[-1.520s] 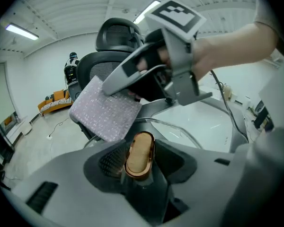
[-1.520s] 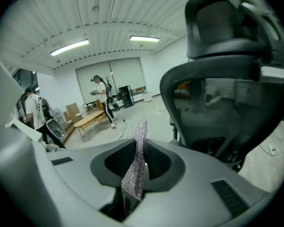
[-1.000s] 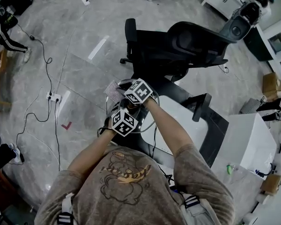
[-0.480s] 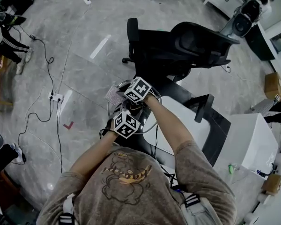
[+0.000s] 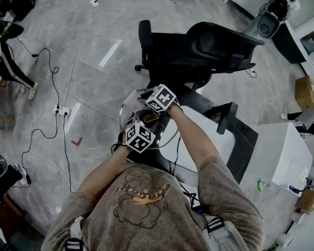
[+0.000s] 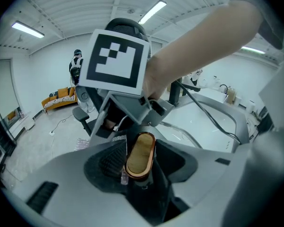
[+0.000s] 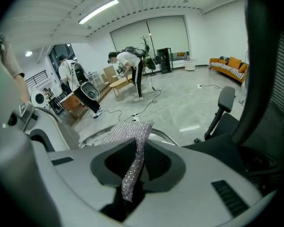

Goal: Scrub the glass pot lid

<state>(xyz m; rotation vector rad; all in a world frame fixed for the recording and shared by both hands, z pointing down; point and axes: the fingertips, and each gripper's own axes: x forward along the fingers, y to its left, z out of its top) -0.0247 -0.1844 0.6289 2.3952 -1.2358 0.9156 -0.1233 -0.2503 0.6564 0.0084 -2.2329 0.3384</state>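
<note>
Jutting up between left claw's (image 6: 141, 161) jaws, apparently pinched: the lid knob (image 6: 139, 149).

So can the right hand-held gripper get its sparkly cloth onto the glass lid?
Probably yes. The sparkly cloth in the right hand-held gripper reaches right up to the glass lid, with nothing between them.
</note>
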